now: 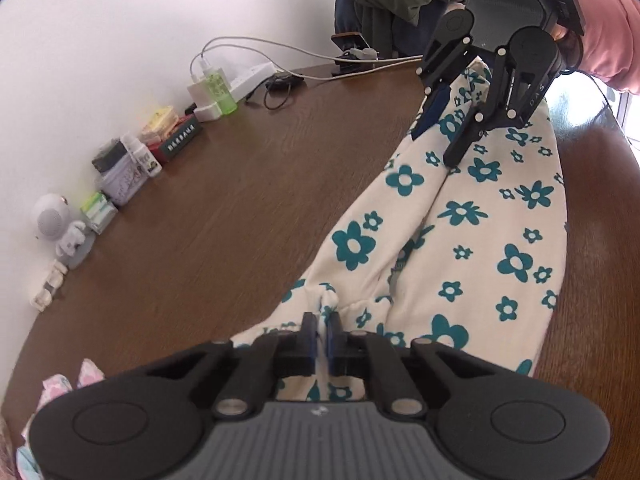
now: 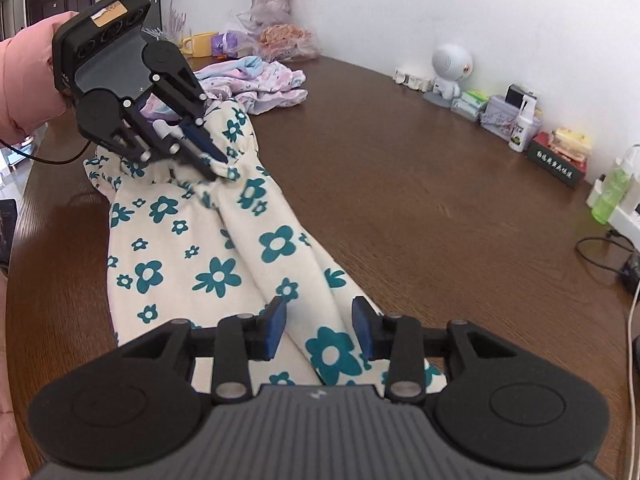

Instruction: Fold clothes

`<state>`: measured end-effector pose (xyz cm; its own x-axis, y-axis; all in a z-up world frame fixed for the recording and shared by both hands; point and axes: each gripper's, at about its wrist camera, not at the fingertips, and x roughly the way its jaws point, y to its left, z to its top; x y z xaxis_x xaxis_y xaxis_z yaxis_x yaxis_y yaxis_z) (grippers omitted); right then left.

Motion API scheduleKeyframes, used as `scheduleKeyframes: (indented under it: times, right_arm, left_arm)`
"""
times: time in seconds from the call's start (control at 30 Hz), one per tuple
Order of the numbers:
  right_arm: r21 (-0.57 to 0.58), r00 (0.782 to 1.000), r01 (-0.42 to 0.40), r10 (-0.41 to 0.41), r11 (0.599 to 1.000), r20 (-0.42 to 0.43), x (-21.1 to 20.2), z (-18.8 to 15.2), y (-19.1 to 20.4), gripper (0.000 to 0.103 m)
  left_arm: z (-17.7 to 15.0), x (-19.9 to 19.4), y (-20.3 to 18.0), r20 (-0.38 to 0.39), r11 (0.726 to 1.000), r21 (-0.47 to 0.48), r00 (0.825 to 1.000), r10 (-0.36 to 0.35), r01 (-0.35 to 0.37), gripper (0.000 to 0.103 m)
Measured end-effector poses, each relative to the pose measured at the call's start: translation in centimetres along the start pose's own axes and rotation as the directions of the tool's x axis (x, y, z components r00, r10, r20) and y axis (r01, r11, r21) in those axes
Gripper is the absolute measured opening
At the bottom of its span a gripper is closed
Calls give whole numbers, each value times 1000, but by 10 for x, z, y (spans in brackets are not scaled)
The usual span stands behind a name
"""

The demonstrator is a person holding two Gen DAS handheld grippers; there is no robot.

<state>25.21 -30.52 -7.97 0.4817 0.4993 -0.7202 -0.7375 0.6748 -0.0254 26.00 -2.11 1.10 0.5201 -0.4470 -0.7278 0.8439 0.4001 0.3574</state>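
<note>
A cream garment with teal flowers [image 1: 460, 240] lies stretched along the brown table [image 1: 224, 208]; it also shows in the right wrist view [image 2: 208, 248]. My left gripper [image 1: 325, 330] is shut on a bunched gathered edge of the garment; from the right wrist view it [image 2: 218, 164] pinches the elastic edge at the far end. My right gripper [image 2: 320, 322] is open, its blue pads either side of a fold of the garment; from the left wrist view it [image 1: 434, 142] hovers over the far end.
Small boxes, bottles [image 1: 218, 90] and a white robot figure [image 1: 60, 228] line the wall. A power strip with cables [image 1: 256, 74] lies at the back. A pastel pile of clothes [image 2: 260, 80] sits beyond the garment, near a vase [image 2: 270, 2].
</note>
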Motion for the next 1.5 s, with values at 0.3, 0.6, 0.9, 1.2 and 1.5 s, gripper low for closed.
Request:
scheduleKeyframes:
  times: [0.3, 0.6, 0.9, 1.2, 1.5]
  right_arm:
    - [-133, 998, 21, -12, 991, 68, -35, -2, 33, 1]
    - [-95, 997, 57, -52, 994, 58, -26, -28, 53, 12]
    - [71, 969, 195, -203, 978, 143, -82, -56, 20, 40]
    - [-63, 946, 322, -323, 945, -14, -94, -78, -4, 60]
    - [-185, 932, 341, -358, 922, -63, -77, -68, -3, 7]
  left_arm:
    - [-10, -59, -38, 97, 995, 102, 995, 8, -18, 3]
    - [-34, -42, -46, 14, 1000, -19, 1000, -15, 15, 18]
    - [-20, -56, -41, 57, 998, -56, 998, -9, 12, 51]
    - [-19, -21, -52, -63, 999, 35, 998, -11, 13, 20]
    - [-7, -29, -54, -22, 973, 149, 984, 179, -174, 6]
